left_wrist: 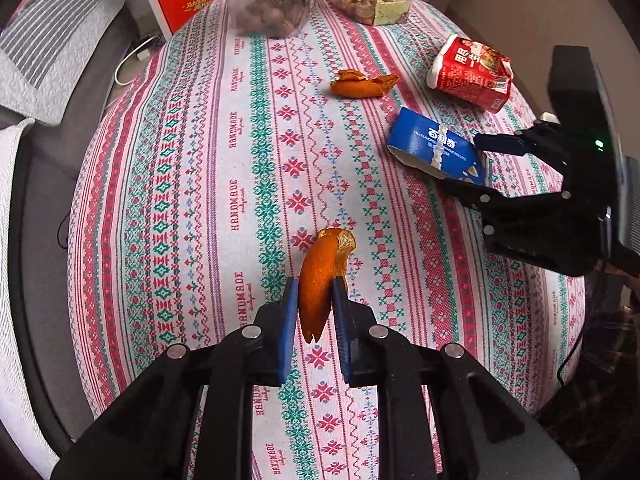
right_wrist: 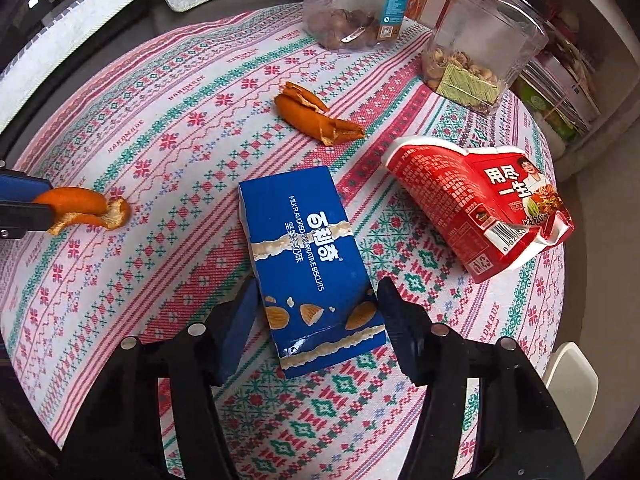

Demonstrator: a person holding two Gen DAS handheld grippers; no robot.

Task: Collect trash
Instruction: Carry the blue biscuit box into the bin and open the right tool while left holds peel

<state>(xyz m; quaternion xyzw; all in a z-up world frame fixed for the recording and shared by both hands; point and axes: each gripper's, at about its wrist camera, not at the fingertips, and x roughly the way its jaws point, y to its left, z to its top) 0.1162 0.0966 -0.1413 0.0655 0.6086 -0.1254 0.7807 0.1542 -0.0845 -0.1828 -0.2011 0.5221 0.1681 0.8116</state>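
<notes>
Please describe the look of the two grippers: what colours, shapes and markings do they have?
Both are black frames with angular linkage arms joined by round silver pins. The left gripper and right gripper each carry two flat blue pads. Seen from the left wrist camera, the right gripper's body shows a small green light and a thin black cable below it.

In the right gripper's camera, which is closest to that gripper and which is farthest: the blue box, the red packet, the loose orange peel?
1. Blue box: between the right gripper fingers.
2. Red packet: off to the right.
3. Loose peel: beyond the box, farthest.
</notes>
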